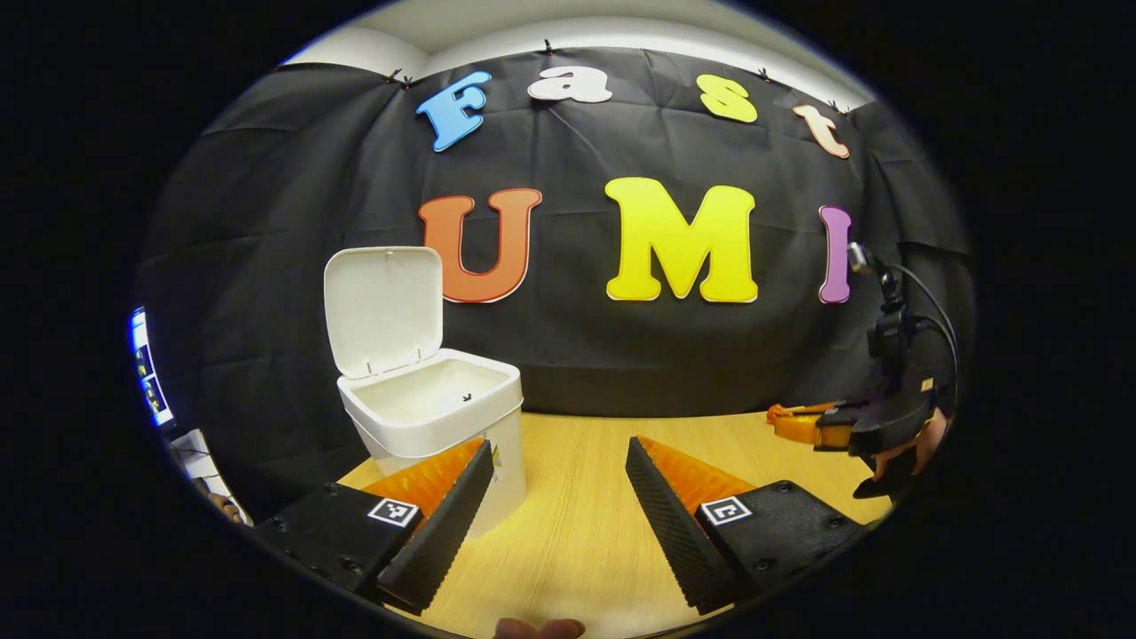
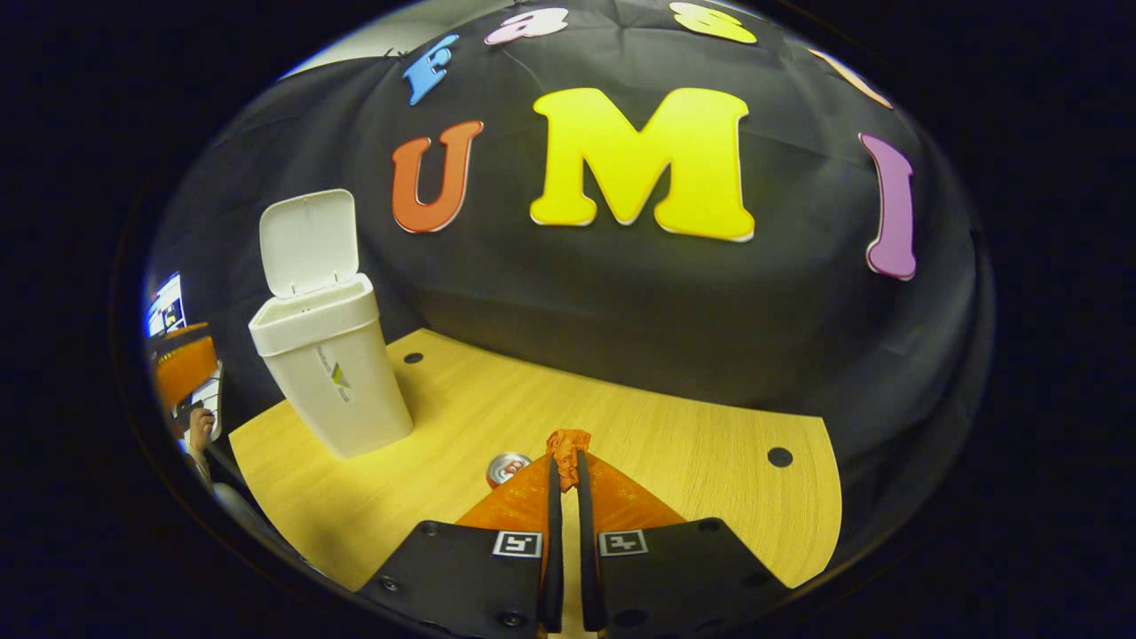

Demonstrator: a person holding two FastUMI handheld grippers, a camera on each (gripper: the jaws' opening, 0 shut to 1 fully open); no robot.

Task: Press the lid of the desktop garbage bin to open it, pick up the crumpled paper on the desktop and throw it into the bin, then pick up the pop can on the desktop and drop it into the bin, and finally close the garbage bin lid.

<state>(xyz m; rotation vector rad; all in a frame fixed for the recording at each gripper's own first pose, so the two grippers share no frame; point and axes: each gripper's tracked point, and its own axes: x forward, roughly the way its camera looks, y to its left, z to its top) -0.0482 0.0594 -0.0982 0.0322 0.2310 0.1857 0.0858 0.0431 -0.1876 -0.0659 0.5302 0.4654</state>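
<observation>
Left gripper view. Left claw [image 1: 559,497] spread wide, nothing between the fingers, held low over the light wooden desk [image 1: 586,532]. The white plastic desktop garbage bin [image 1: 435,417] stands just ahead and to the left of the claw, partly behind its left finger. The flat white hinged lid [image 1: 383,309] is up, near upright at the back edge, and the mouth is open toward the claw; the part of the interior that can be seen looks bare. Far off at the right edge, the right claw [image 1: 803,424] with a hand [image 1: 914,448] behind it, low over the desk and well apart from the bin.

Right gripper view. Right claw [image 2: 568,461] pressed nearly together, pinching a small orange crumpled scrap [image 2: 568,441] at the tips; by the task this is judged to be the crumpled paper, though it is too small to tell the material. Just left of the tips, on the desk and half hidden by the left finger, a silver-topped red pop can [image 2: 508,467] stands upright with its long axis vertical. The bin lies ahead and to the left of this claw, well apart, its mouth higher than the claw. Dark round holes [image 2: 779,457] dot the desk surface.

Judgement: lid step done, paper in hand, can not yet taken. The carry runs left and up to the bin mouth, and the can, sitting close on that side, could be knocked over. The raised lid backs the opening, so a drop from the front or above looks open.
</observation>
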